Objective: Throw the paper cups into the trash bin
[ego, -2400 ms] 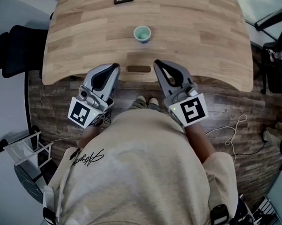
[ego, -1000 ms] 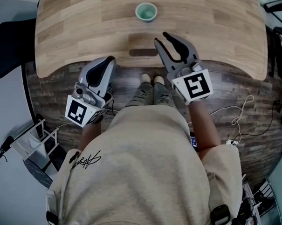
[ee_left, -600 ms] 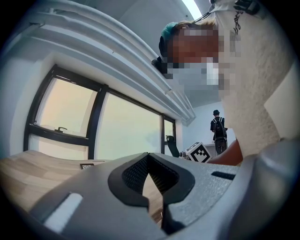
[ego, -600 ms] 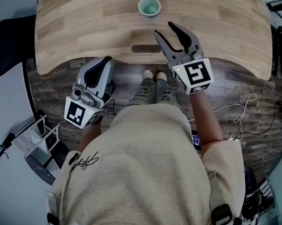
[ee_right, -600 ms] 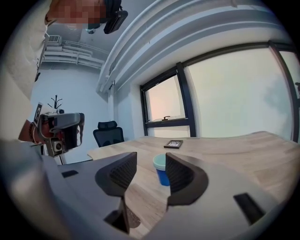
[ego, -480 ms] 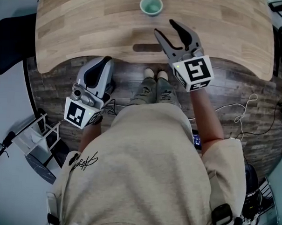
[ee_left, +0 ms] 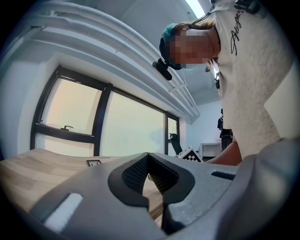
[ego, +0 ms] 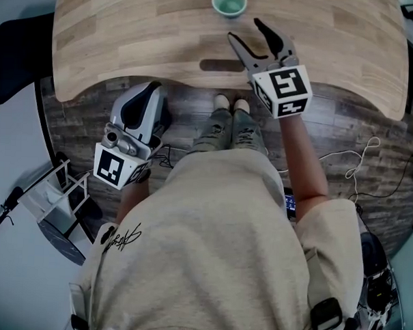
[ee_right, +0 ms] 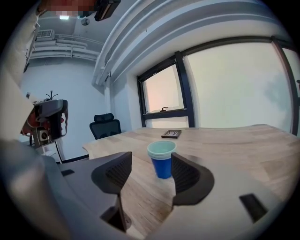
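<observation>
A blue paper cup with a pale green inside (ego: 229, 2) stands upright on the wooden table (ego: 130, 34), near the middle. My right gripper (ego: 245, 29) reaches over the table's near edge, a short way before the cup. Its jaws have just been opening and stand wide, with nothing between them. In the right gripper view the cup (ee_right: 162, 161) shows ahead, between the two pads, untouched. My left gripper (ego: 154, 90) hangs below the table's near edge at the left. In the left gripper view its jaws (ee_left: 149, 176) are shut and empty.
A small dark frame (ee_right: 171, 134) lies farther back on the table. A black office chair (ego: 20, 43) stands at the table's left end. A white wire rack (ego: 55, 195) and cables (ego: 357, 160) are on the wood floor. No trash bin shows.
My right gripper has moved forward over the table's edge toward the cup, and its jaws have spread wider. The left gripper has stayed about where it was.
</observation>
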The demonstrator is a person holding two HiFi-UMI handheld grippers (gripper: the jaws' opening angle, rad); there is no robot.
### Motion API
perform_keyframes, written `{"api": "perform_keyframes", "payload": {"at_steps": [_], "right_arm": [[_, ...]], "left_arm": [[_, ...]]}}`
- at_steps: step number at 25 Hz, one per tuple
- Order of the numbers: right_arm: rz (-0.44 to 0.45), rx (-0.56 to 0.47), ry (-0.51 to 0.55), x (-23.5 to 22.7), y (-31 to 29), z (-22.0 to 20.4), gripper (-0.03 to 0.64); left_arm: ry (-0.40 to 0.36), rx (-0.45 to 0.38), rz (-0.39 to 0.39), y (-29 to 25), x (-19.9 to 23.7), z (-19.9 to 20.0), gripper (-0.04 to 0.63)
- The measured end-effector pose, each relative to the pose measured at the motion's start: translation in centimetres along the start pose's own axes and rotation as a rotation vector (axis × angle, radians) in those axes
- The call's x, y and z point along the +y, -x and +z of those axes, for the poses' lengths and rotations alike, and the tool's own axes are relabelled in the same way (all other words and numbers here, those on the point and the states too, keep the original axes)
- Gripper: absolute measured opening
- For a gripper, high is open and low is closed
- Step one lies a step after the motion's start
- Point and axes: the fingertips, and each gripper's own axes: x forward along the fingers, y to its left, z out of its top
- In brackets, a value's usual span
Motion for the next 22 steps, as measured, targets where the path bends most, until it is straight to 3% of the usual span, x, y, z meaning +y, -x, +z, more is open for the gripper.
{"api": "perform_keyframes", "payload": {"at_steps": [22], "right_arm": [[-0.042, 0.168, 0.040, -2.3, -5.0, -3.8, 0.279]], "left_arm": [[0.009, 0.029, 0.068, 2.1, 1.2, -1.0, 0.003]]}}
